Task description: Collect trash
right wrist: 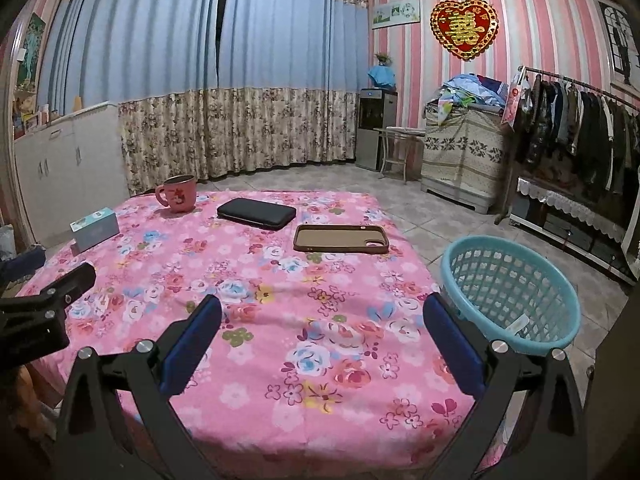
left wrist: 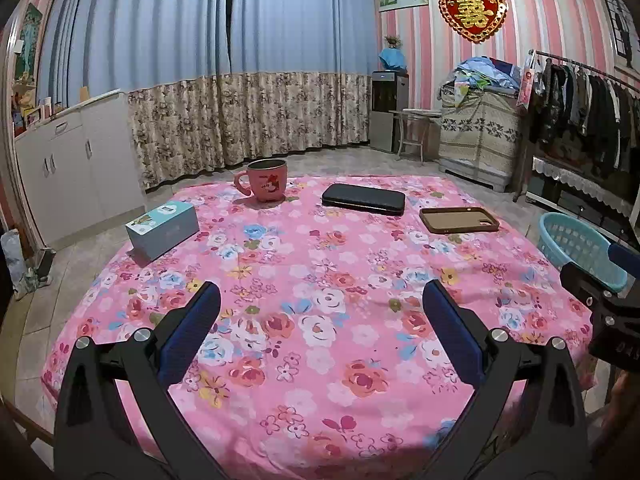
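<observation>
Both pairs of fingers, left gripper (left wrist: 320,316) and right gripper (right wrist: 322,328), gape empty; I spot no scraps beside the basket (right wrist: 472,264), so either stage fits.

- Near half of the counter (left wrist: 320,360) lies bare; a claw can pass freely.
- Far side crowded: box (left wrist: 162,230), mug (left wrist: 266,180), black case (left wrist: 363,199), phone cover (left wrist: 459,220).
- Basket (right wrist: 510,294) stands just beside the counter's right edge.

On the floral-clothed bench (right wrist: 280,360), a pink mug (right wrist: 178,194) stands far left, small cardboard box (right wrist: 95,229) before it, black zip case (right wrist: 256,213) and brown phone case (right wrist: 341,239) rightward; blue plastic basket (right wrist: 510,300) beside the bench's right edge.
</observation>
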A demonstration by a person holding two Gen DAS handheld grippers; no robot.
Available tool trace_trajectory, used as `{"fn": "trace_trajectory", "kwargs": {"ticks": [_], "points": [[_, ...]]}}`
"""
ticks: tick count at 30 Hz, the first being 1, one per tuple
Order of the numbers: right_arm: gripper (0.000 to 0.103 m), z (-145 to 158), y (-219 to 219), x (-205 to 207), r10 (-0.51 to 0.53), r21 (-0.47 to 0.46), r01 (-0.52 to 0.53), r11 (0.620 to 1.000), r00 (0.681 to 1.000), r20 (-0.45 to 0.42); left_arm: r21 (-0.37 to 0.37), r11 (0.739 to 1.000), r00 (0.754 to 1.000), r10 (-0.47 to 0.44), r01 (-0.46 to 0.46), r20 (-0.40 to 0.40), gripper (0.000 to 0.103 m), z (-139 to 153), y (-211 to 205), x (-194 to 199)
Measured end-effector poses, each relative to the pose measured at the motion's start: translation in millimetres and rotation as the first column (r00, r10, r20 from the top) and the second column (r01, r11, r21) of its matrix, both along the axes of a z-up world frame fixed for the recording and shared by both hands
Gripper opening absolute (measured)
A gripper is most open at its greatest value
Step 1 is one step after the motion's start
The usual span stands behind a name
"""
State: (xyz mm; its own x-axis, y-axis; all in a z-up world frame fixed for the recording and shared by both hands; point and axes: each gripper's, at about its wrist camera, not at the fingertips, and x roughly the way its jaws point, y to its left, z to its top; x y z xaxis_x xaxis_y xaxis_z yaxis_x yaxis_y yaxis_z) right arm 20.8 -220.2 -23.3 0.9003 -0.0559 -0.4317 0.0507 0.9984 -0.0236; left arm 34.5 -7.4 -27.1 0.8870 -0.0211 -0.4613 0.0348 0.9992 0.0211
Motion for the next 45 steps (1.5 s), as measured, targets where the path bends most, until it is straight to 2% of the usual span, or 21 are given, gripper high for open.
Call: {"fn": "trace_trajectory", "kwargs": {"ticks": [13,45], "points": [[0.098,-0.7,0.9,0.9,0.001,-0.002,-0.001,1.000,1.000,-0.002,0.024,1.000,1.000,0.004,-0.004,0.014,0.098,-0.5,-2.3,-1.7],[0.099,-2.3,-0.8,1.0,0.003,-0.013,-0.003,1.000,1.000,-0.001,0.012,1.000,1.000,0.012,-0.012,0.017,0.098,0.4,-1.8,-2.8]]}}
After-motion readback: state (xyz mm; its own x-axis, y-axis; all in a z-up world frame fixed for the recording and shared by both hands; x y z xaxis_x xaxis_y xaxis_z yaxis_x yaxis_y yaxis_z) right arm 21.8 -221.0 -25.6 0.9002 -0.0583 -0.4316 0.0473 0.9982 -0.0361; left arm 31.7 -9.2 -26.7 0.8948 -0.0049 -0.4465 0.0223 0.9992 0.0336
